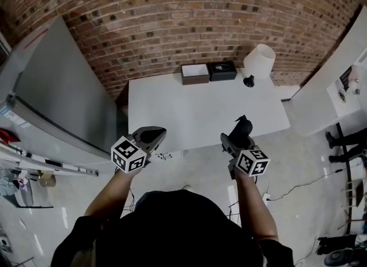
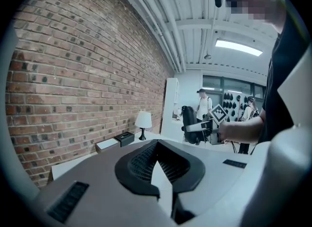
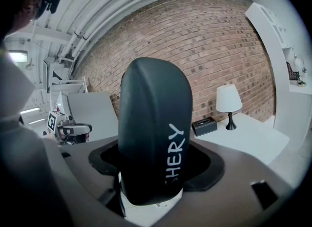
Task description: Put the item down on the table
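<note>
A dark rounded item [image 3: 155, 123] with white lettering stands upright between the jaws of my right gripper [image 3: 156, 192], which is shut on it. From the head view, the item [image 1: 241, 128] and right gripper [image 1: 237, 140] hover at the near edge of the white table [image 1: 200, 111], right of its middle. My left gripper [image 1: 152, 136] is held level off the table's near left corner, its jaws together. In the left gripper view the left gripper [image 2: 161, 175] has nothing between its jaws.
At the table's far edge stand a white-shaded lamp [image 1: 258, 62], a brown box with a white top [image 1: 195, 73] and a black box [image 1: 222, 70]. A large grey panel [image 1: 57, 99] leans at the left. A white cabinet [image 1: 327, 88] is at the right, and cables [image 1: 298, 188] lie on the floor.
</note>
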